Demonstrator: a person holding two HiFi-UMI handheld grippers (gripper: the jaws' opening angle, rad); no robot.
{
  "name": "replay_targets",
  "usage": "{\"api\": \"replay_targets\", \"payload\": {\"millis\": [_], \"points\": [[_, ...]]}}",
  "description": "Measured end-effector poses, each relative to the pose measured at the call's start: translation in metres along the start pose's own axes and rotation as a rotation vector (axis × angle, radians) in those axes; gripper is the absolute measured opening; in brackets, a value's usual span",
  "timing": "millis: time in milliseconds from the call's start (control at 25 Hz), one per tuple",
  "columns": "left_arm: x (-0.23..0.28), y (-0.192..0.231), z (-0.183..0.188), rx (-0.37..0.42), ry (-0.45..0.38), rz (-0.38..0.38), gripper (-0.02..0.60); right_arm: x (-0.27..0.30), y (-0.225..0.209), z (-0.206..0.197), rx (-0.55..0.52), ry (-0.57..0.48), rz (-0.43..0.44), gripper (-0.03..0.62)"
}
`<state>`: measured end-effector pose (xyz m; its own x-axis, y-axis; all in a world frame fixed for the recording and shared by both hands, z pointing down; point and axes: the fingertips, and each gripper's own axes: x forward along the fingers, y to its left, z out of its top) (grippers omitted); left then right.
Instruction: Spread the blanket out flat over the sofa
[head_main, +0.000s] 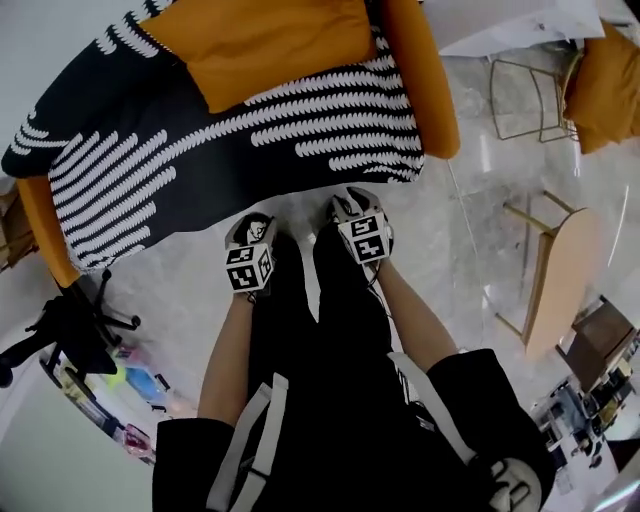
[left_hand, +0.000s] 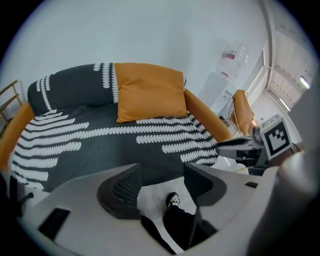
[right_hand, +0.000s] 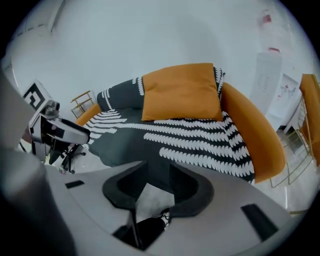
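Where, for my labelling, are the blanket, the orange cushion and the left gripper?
blanket (head_main: 230, 150), head view, striped middle.
orange cushion (left_hand: 150, 92), left gripper view, centre of its face.
left gripper (left_hand: 162, 186), left gripper view, midway between its fingertips.

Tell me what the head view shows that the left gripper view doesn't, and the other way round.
Only the head view: the person's forearms and a wooden side table standing on the floor to the right.
Only the left gripper view: the left gripper's jaws seen from behind, apart with nothing between them, and the white wall behind the sofa.
Both: the orange sofa, the black blanket with white stripes lying over it, the orange cushion, and the right gripper.
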<state>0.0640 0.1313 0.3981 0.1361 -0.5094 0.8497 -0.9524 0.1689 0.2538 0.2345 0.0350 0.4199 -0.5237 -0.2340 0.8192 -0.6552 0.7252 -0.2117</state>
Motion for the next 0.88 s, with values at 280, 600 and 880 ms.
{"api": "replay_targets", "payload": {"millis": [280, 600, 880], "points": [[-0.067, 0.014, 0.029, -0.066, -0.101, -0.031, 0.158, -0.029, 0.072, 0.062, -0.119, -0.033, 0.047, 0.011], [-0.128, 0.027, 0.062, -0.021, -0.148, -0.037, 0.025, -0.073, 0.153, 0.139, -0.224, -0.083, 0.149, 0.009], [-0.183, 0.034, 0.112, 0.027, -0.275, -0.036, 0.023, -0.104, 0.195, 0.181, -0.345, -0.158, 0.162, 0.009]]}}
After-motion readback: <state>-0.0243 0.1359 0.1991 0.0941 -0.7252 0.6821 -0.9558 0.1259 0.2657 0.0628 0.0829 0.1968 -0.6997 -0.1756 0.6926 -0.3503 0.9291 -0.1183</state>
